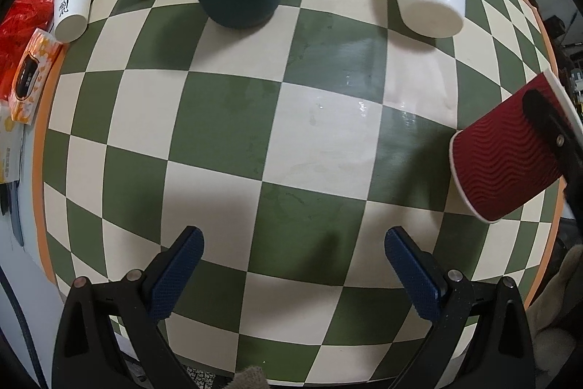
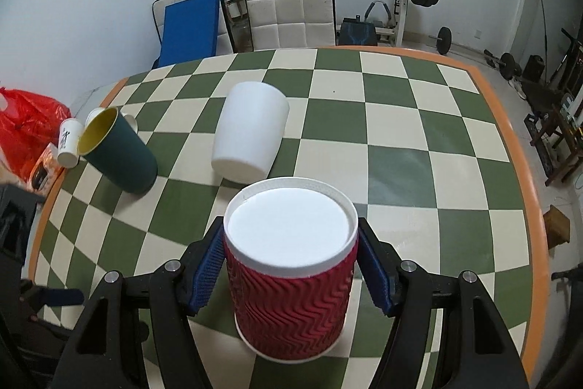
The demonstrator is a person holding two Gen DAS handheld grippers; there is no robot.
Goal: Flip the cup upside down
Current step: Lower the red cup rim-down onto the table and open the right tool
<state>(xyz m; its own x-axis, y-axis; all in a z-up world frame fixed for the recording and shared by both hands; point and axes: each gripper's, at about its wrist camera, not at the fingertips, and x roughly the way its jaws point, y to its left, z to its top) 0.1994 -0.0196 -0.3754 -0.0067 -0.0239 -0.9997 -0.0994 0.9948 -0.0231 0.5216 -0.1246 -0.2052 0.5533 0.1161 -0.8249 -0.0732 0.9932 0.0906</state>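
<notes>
Gripping the red paper cup with the wavy ribbed sleeve (image 2: pixel 291 265), your right gripper (image 2: pixel 291 265) has its blue textured pads pressed to both sides near the white flat base, which faces up; the rolled rim points down, and you cannot tell whether it touches the counter. The cup sits at the near middle of the green-and-cream checkered counter (image 2: pixel 400 133), whose edge is orange. Your left gripper (image 1: pixel 293 265) hovers with its jaws wide and nothing between them; from its view the red cup shows at the far right, partly cut off.

Beyond, a smooth white cup (image 2: pixel 251 133) stands inverted, and to its left a dark green cup with a yellow inside (image 2: pixel 116 152) stands mouth up. Two small white paper cups with black script (image 1: pixel 73 10) lie half hidden behind it, near a red plastic bag (image 2: pixel 25 123) and an orange tissue pack (image 1: pixel 31 75).
</notes>
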